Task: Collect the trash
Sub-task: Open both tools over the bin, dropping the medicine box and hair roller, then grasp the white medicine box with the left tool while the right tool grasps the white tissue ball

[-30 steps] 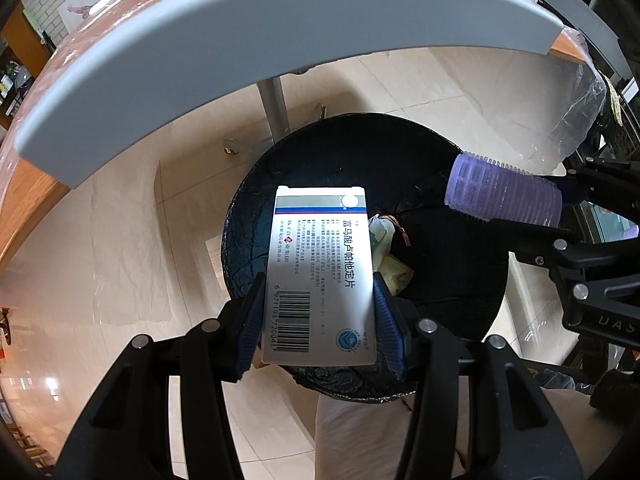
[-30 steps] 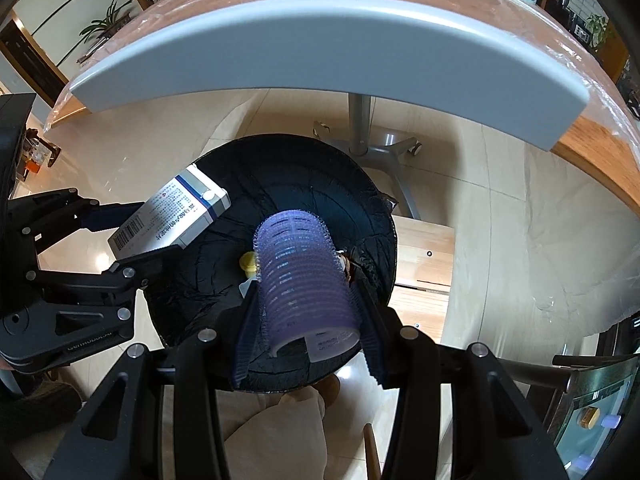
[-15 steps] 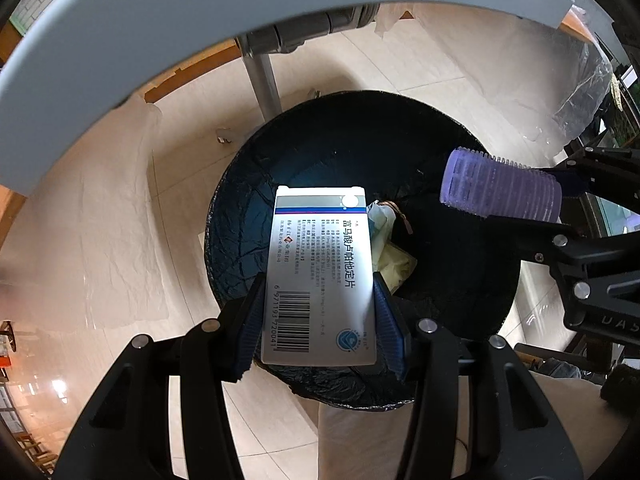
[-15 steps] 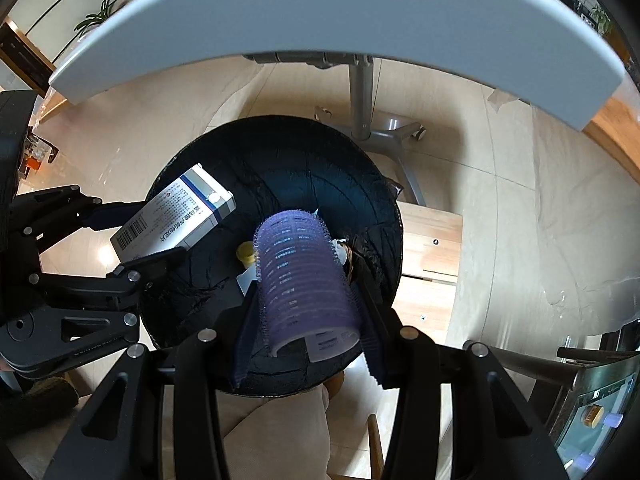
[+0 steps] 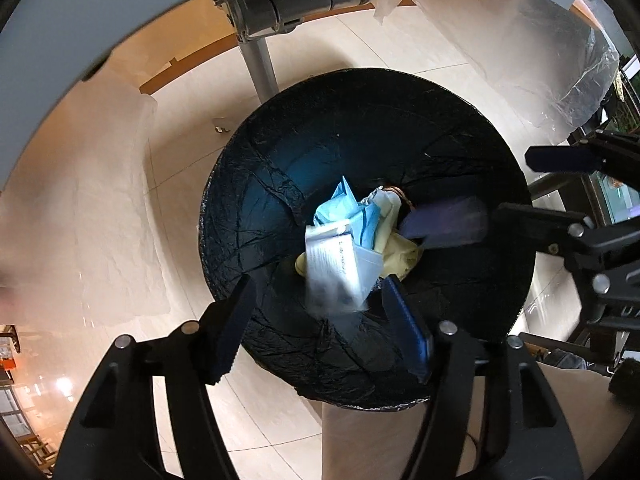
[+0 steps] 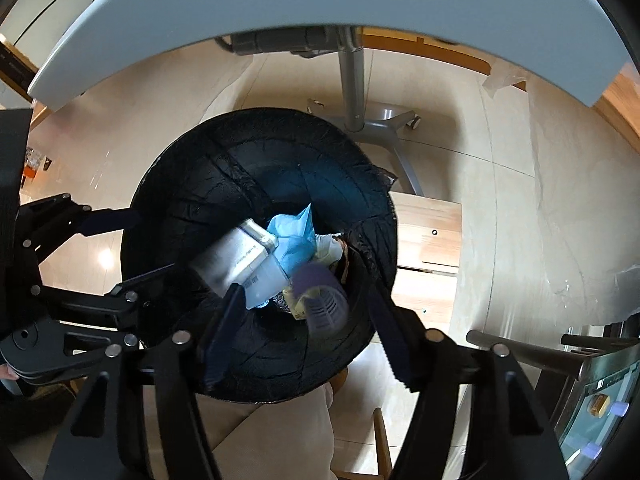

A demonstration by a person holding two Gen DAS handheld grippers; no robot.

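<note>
Left wrist view: the left gripper (image 5: 316, 316) has just spread its jaws, and the blurred box (image 5: 334, 270) drops free into the black-lined bin (image 5: 248, 208). Right gripper (image 6: 304, 332) jaws have likewise just parted, the purple roller (image 6: 322, 300) loose between them above the bin's trash.

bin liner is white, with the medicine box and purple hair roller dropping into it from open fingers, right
Not quite: the bin liner is black, as both wrist views show. The rest holds: the medicine box and purple hair roller are blurred, falling free, and both pairs of fingers, just opened, hold nothing.

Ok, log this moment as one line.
left gripper open, jaws just opened | right gripper open, jaws just opened | medicine box, hair roller dropping into bin
</note>
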